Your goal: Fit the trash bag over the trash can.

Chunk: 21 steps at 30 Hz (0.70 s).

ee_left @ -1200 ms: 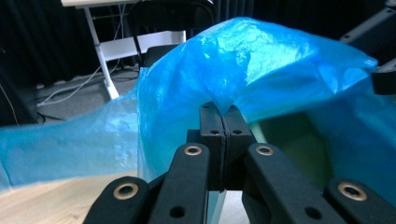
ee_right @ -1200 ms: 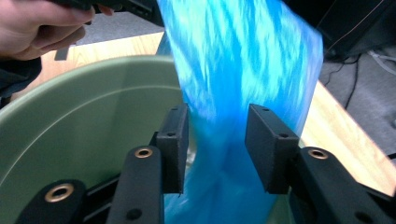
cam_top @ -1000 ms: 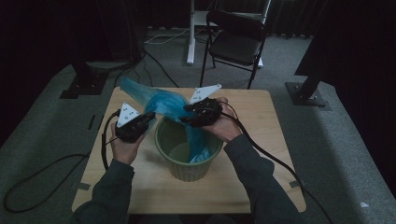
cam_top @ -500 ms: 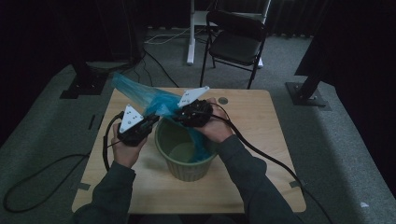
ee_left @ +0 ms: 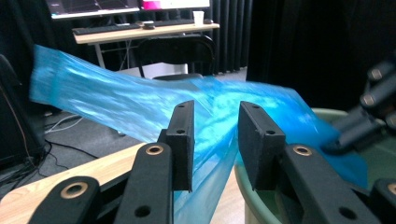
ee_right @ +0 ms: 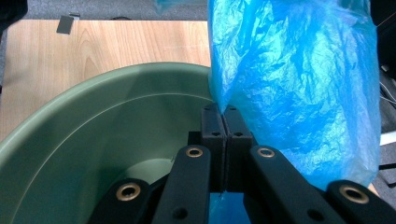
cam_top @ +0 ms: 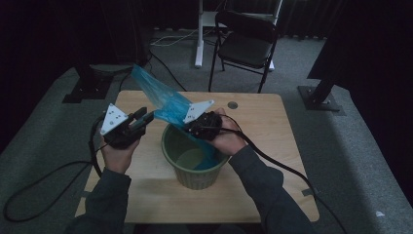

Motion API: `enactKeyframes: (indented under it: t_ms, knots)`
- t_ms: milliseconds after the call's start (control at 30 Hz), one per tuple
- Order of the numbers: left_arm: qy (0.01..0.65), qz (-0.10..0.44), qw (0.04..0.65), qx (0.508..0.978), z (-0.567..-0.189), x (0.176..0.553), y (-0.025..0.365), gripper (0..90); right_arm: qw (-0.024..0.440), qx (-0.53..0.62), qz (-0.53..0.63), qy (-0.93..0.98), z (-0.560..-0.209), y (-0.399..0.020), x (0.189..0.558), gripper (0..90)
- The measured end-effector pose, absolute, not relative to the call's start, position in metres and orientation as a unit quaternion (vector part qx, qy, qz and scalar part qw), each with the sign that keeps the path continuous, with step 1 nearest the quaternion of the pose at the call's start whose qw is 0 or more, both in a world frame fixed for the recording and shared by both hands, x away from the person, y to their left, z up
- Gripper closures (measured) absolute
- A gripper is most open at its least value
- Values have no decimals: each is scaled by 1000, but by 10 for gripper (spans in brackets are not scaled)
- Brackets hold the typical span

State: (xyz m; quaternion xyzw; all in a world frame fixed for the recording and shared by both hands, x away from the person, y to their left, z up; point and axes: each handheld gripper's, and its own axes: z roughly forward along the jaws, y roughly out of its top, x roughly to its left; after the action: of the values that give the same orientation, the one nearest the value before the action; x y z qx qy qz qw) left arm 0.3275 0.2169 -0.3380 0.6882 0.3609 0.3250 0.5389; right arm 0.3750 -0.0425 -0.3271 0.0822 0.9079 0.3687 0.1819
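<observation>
Item: blue plastic bag [cam_top: 163, 100], part-fitted as a liner to the green bin [cam_top: 195, 176] on the bench [cam_top: 272, 146].

Progress: your right tongs [ee_right: 224, 116] are pressed together on one edge of the bag, just above the near rim. From them a tail of film hangs down into the bin. The rest of the bag stretches up and away beyond your left tongs [ee_left: 214, 140], well outside the bin. Your left tongs stand apart, with the film passing between their jaws (not yet pinched, by the look of it).

Left to do, judging by this: close your left tongs on the bag, spread the mouth, feed the loose length inside and fold it over the rim.

Surroundings: a black folding chair [cam_top: 246, 44] and a white post [cam_top: 200, 34] stand beyond the bench, far from both tongs. Nothing crowds the bin; the slack, bunched film itself looks the likeliest hindrance.
</observation>
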Motion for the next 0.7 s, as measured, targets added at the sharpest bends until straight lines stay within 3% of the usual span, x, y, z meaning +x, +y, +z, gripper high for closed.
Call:
enactKeyframes:
  t_ms: [700]
  knots:
    - [382, 293, 527, 701, -329, 357, 201, 599, 178, 80, 388, 901, -334, -53, 371, 897]
